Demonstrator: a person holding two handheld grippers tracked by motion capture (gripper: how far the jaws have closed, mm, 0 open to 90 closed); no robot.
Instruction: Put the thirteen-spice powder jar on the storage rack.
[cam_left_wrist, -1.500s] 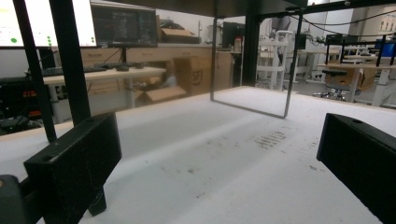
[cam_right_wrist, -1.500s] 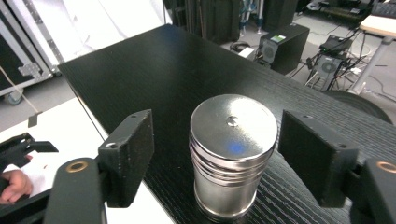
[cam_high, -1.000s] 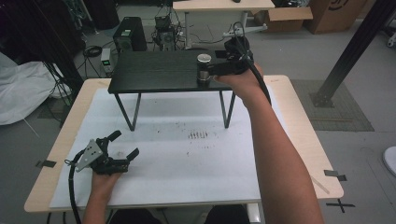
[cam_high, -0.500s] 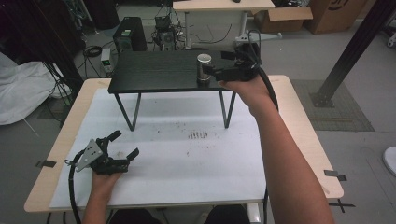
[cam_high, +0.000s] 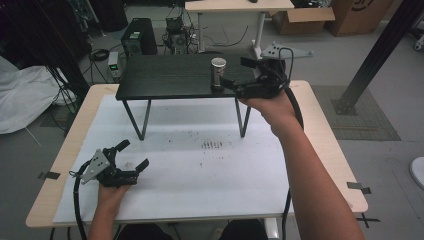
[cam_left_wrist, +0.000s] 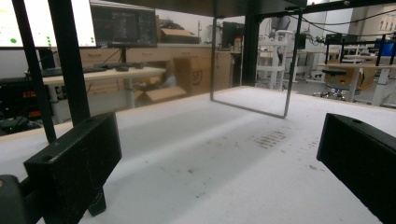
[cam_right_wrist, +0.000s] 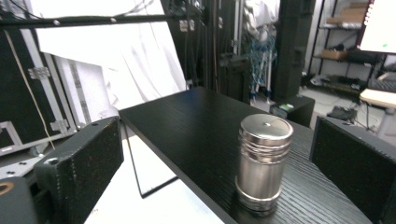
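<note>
A silver metal canister (cam_high: 218, 72) (cam_right_wrist: 262, 161) stands upright on the black raised shelf (cam_high: 165, 75) (cam_right_wrist: 187, 121), near its right end. My right gripper (cam_high: 235, 71) (cam_right_wrist: 217, 154) hovers just right of it, level with the shelf, pointing left. Its jaws have just been opening and now stand wide; the canister sits free just ahead of the fingertips, touching neither pad. My left gripper (cam_high: 133, 154) (cam_left_wrist: 210, 163) rests low on the white table top (cam_high: 225, 175) at the front left, open with nothing between its fingers.
The shelf stands on thin black wire legs (cam_high: 242, 120) (cam_left_wrist: 285, 70) over the table's far half. A patch of small dark marks (cam_high: 212, 145) (cam_left_wrist: 271, 138) lies mid-table. Beyond the table are a computer tower (cam_high: 140, 37), cables, another desk and cardboard boxes (cam_high: 305, 20).
My right gripper has let go of the canister, spread its jaws and drawn back to the right. The canister stays upright on the shelf. The left gripper has not moved.
</note>
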